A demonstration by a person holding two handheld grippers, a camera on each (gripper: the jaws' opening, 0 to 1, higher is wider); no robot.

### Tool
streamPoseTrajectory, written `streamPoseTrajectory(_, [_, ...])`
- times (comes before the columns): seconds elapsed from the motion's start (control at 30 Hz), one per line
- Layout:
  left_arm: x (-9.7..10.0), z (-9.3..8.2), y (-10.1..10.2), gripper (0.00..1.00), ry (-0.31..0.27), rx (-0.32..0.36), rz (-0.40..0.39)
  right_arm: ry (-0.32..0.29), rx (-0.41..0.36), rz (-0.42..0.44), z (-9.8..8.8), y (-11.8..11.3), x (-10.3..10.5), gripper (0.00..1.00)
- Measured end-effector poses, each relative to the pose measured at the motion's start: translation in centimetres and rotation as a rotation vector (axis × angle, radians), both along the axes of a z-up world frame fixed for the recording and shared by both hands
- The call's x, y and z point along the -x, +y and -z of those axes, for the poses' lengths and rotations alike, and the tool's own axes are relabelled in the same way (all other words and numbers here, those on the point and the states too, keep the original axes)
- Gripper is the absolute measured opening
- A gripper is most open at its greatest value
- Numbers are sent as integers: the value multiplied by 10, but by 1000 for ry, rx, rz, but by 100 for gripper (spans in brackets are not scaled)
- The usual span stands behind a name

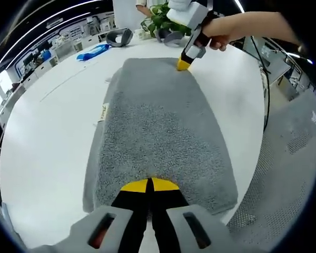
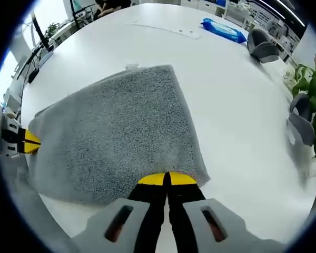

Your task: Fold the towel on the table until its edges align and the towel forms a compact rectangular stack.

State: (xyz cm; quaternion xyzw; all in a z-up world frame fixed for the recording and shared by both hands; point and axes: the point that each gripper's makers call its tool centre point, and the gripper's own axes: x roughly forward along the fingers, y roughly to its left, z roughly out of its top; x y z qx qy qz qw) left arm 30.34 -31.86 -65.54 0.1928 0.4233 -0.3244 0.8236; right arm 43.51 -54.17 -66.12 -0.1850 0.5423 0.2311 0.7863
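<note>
The left gripper (image 1: 149, 184), its yellow-tipped jaws pressed together on the near short edge of the grey terry-cloth towel (image 1: 160, 132), and the right gripper (image 2: 167, 179), pinching the opposite short edge in the same way, each hold one end of the towel, which lies folded lengthwise on the white round table (image 1: 47, 132). The under layer juts out along one long side, so carrying one end over the other risks an offset stack. A shallow pinch may catch only the top layer and let the lower one drop out.

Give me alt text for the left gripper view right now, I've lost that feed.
A grey towel, folded over, lies on a white table; the left gripper is shut on its near edge. At the far edge, the right gripper, held in a person's hand, meets the towel. A blue packet and a plant sit beyond.
</note>
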Motion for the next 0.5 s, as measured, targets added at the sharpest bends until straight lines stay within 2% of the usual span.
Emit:
streamPoseTrajectory(0.3, [1,0,-4,0,7,6,13,3,-32,25,0,0,-13,0])
streamPoseTrajectory(0.5, [2,0,-10,0,14,17,29,-16,5,-5,0,5,-22,0])
